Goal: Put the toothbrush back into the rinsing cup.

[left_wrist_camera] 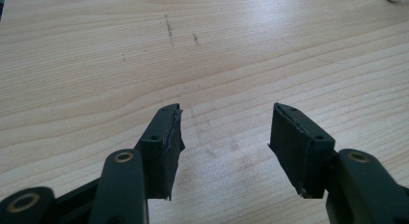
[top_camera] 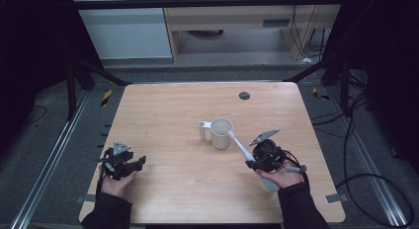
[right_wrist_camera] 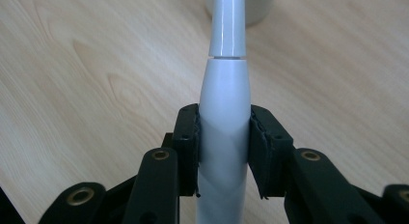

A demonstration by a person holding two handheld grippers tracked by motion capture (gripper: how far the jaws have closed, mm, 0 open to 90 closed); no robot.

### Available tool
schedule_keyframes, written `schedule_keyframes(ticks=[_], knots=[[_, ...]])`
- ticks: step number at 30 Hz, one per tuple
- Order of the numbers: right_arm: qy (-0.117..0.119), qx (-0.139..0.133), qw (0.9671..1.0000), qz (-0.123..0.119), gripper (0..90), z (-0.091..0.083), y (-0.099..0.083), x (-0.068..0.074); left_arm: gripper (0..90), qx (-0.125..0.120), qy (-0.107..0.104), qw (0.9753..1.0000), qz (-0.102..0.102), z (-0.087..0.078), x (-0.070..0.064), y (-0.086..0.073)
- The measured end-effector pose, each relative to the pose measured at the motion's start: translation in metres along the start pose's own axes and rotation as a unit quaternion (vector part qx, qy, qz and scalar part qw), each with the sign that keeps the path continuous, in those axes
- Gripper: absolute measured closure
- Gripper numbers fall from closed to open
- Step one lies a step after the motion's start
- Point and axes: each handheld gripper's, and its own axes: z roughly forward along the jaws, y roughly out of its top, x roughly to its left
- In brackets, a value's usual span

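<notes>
At the left of the table [top_camera: 163,105], the left claw [top_camera: 129,165] is held low over the bare wood, its jaws parted with nothing between them. Near the table's middle a white cup [top_camera: 221,133] is seen standing upright, with a small white cylinder [top_camera: 202,131] just beside it on its left. At the right, the right claw [top_camera: 253,161] is clamped on the white handle of an electric toothbrush [top_camera: 239,146], whose slim head end is angled toward the cup's rim.
</notes>
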Motion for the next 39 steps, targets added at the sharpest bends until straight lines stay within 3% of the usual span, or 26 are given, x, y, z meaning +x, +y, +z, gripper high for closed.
schedule_keyframes(ticks=[4,8,11,16,20,21,22,26,39], knots=[[-0.001,-0.042,0.999,0.012,66.9,-0.008,0.002,0.0,44.2,0.0,0.0,1.0,0.0,0.0,0.0,0.0],[-0.003,-0.111,0.9933,0.031,66.9,-0.016,0.007,-0.001,44.2,-0.001,0.0,1.0,-0.001,0.0,0.0,0.0],[-0.002,-0.148,0.9879,0.048,66.9,-0.02,0.012,-0.002,44.2,-0.001,0.0,1.0,-0.002,0.0,0.0,0.0],[-0.003,-0.208,0.9759,0.066,66.9,-0.026,0.025,-0.003,44.1,-0.004,0.001,1.0,-0.003,0.0,0.0,0.0],[-0.004,-0.259,0.9626,0.08,66.9,-0.029,0.039,-0.003,44.1,-0.008,0.002,1.0,-0.004,-0.001,0.001,0.0],[-0.003,-0.279,0.9564,0.087,66.9,-0.03,0.047,-0.004,44.1,-0.009,0.002,0.9999,-0.005,-0.001,0.001,0.0],[-0.003,-0.279,0.9564,0.087,66.9,-0.03,0.047,-0.004,44.1,-0.009,0.003,0.9999,-0.006,-0.001,0.001,0.0],[-0.003,-0.31,0.9463,0.092,66.9,-0.029,0.063,-0.004,44.1,-0.012,0.003,0.9999,-0.007,-0.002,0.001,0.0],[-0.016,-0.371,0.9207,0.121,66.9,-0.021,0.104,-0.014,44.1,-0.014,0.004,0.9999,-0.008,-0.002,0.003,0.0]])
